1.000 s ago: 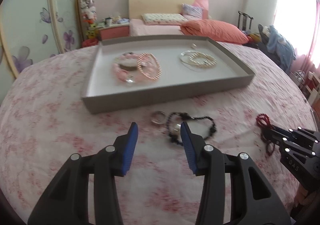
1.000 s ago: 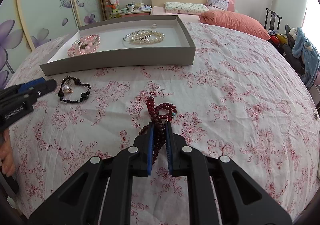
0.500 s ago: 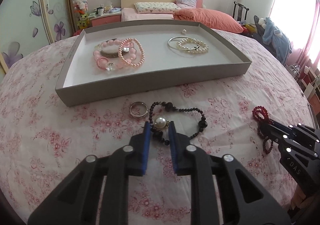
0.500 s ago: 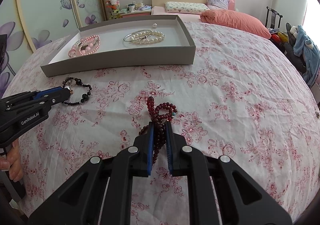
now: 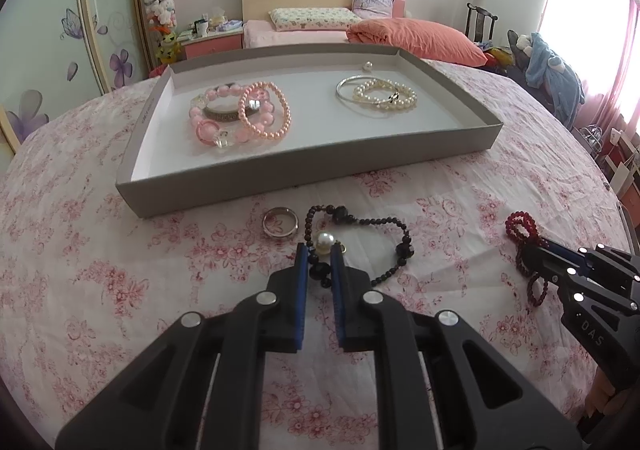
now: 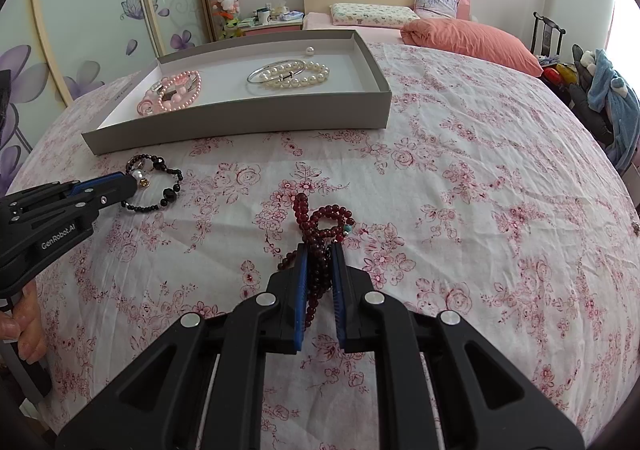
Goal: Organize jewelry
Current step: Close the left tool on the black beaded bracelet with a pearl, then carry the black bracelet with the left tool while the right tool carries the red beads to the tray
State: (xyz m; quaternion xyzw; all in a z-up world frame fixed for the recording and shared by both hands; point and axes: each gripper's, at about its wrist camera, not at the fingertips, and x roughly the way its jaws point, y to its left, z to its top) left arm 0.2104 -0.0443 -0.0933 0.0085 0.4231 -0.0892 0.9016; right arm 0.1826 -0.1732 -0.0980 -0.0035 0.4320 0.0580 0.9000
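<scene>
Progress approx. half, judging by layout: grey tray [image 5: 280,186] on the floral bedspread [image 6: 480,178] already holds 2 groups; pink bead bracelets [image 5: 240,116] at its left, pearl bracelet [image 5: 384,94] w/ a silver bangle [image 5: 348,84] at its right, plus one loose pearl [image 5: 367,66] near the far wall. Left to do: 3 pcs lie outside, all on the cloth in front of the tray; silver ring [image 5: 280,222], black bead bracelet [image 5: 360,242], dark red bead strand [image 6: 320,234].

Left gripper [image 5: 319,258]: jaws have just been closing & now pinch the black bracelet at its near-left bend, by the white pearl charm; rest of the loop lies flat on the cloth. Loop is a stretched oval; long axis runs roughly parallel to the tray's near wall, free end pointing toward the right gripper side. Ring sits just beside it, left, not touching the pads.

Right gripper [image 6: 319,262]: clenched on the red strand; strand is bunched, long axis running straight away from the fingers toward the tray, its looped end w/ a small turquoise bead lying furthest out. Neither piece looks lifted yet; can't tell for sure.
</scene>
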